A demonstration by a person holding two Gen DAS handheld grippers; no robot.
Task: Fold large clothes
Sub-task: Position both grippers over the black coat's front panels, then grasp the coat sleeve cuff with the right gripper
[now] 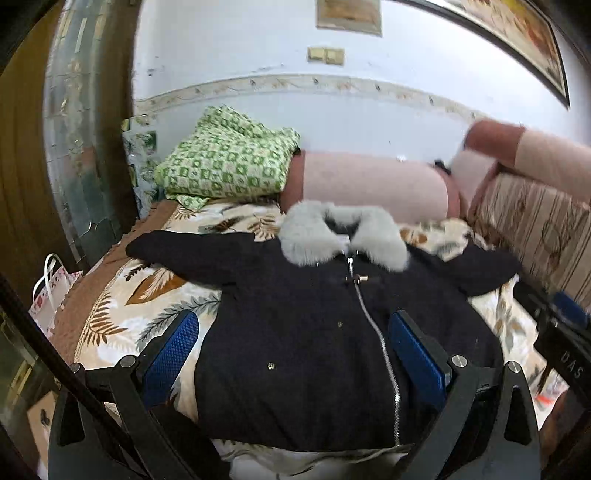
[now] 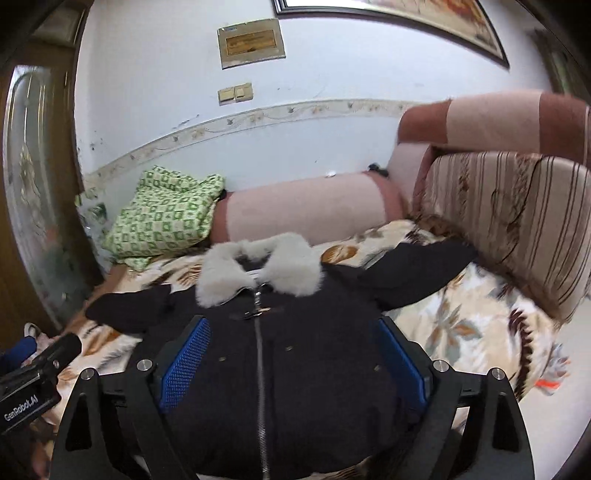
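A green checked pillow [image 1: 225, 158] and a long pink bolster [image 1: 373, 184] sit behind the black jacket [image 1: 295, 332] with its fluffy grey fur collar [image 1: 343, 236]. The left gripper [image 1: 291, 350] and the right gripper [image 2: 293, 360] both hang spread wide, holding nothing.

A home bedroom: leaf-print bedspread [image 1: 122, 314], pillows [image 2: 166, 214], framed picture [image 2: 424, 22]

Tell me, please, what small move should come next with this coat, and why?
Probably bring the left gripper over to the left sleeve to fold it in. The coat lies flat, zipped, sleeves spread, and both grippers are open, holding nothing.
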